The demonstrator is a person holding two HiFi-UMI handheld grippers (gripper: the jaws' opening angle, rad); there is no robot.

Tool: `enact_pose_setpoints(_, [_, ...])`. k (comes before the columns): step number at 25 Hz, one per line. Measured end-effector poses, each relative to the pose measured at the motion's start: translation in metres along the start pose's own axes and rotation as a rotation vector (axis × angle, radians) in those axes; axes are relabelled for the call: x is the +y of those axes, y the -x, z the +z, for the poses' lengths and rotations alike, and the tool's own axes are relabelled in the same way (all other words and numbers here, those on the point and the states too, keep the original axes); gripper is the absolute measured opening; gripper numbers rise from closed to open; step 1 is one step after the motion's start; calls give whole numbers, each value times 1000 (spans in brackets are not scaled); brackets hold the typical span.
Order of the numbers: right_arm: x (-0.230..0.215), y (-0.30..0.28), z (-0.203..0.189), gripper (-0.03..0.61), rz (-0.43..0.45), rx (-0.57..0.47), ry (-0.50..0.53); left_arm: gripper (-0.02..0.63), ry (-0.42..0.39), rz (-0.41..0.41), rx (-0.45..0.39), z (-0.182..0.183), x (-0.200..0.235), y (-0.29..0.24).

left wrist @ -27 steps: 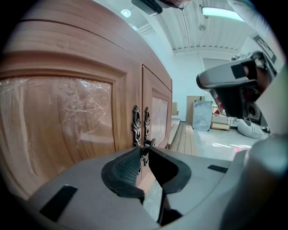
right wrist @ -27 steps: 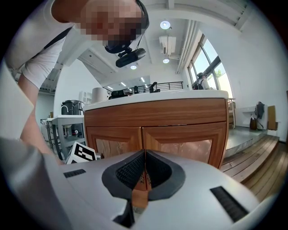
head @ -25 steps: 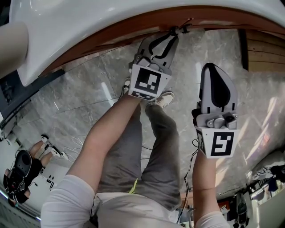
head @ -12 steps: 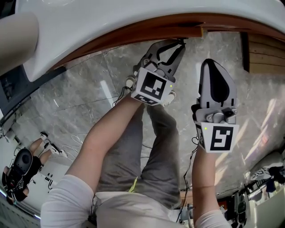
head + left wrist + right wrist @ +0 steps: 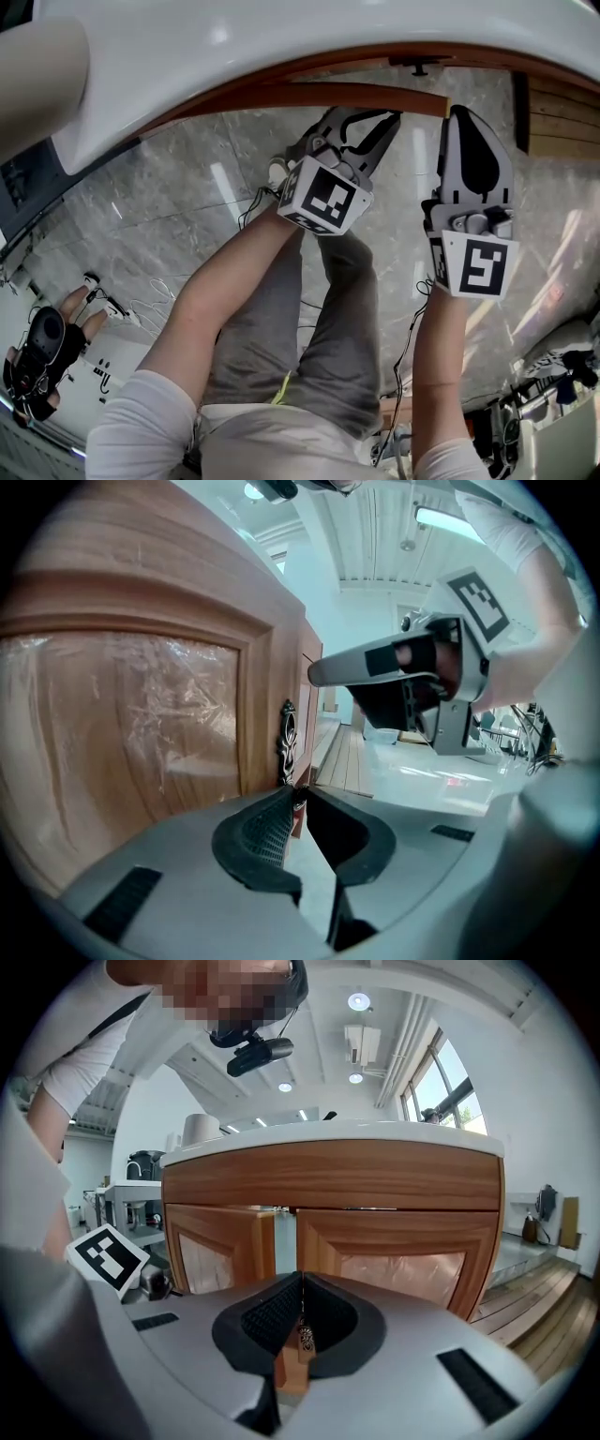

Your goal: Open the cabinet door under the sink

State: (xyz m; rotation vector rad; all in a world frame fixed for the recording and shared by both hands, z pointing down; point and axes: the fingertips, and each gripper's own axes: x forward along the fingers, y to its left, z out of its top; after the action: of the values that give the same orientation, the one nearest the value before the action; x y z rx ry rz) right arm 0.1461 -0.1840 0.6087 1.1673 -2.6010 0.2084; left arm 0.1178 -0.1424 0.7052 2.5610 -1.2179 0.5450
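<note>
Under the white sink (image 5: 281,37) stands a wooden cabinet with two doors. The left door (image 5: 356,97) (image 5: 141,714) is swung out. My left gripper (image 5: 386,117) (image 5: 300,797) sits at that door's free edge. Its jaws are closing, with the lower end of the ornate dark handle (image 5: 288,742) pinched between the tips. The right door (image 5: 403,1251) is closed, and its handle (image 5: 419,64) (image 5: 305,1337) shows small behind my right gripper (image 5: 466,114) (image 5: 302,1283). That gripper is shut on nothing and hangs a little short of the cabinet front.
Grey marble floor (image 5: 187,206) lies below, with wooden flooring (image 5: 562,103) at the right. The person's legs and a shoe (image 5: 277,172) are under the left gripper. Cables and a black device (image 5: 42,352) in someone's hand sit at the lower left.
The left door has swung out from nearly closed, with the left gripper moving along with its edge. The right gripper has moved up the picture toward the cabinet.
</note>
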Motion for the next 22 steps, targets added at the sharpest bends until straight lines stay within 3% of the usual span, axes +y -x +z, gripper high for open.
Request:
enact_pose_setpoints(18, [25,-32,-10,31,114,35,123,41,-55,-133,14,-18,-22,26])
enact_pose_setpoints(22, [26,-26,-11,31,128,9,88,43,-56,-137,13,-20,-29,27])
